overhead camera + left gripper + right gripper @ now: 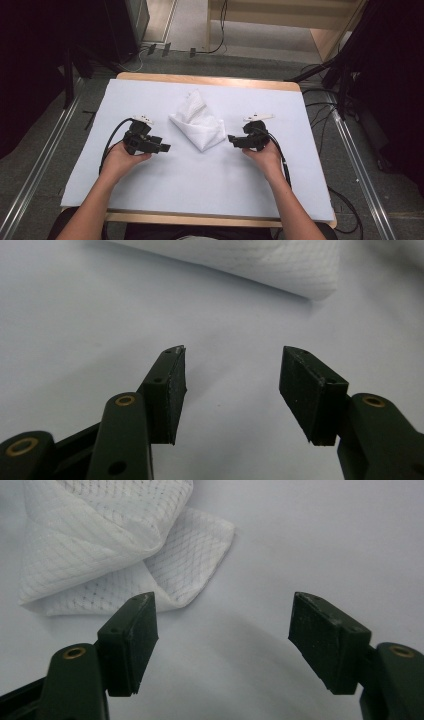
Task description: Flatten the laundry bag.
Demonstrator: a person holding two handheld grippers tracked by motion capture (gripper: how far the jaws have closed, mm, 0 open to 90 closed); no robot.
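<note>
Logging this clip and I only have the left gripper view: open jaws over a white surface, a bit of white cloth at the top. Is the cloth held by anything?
Observer: No. The cloth lies loose mid-table, between the left gripper and the right gripper, apart from both.
Operator: What shape is the cloth in?
Observer: Folded into a rough triangle, with one corner standing up at the far side.
Operator: And the right gripper's jaws?
Observer: Open with nothing between them, pointed at the cloth's near corner.
</note>
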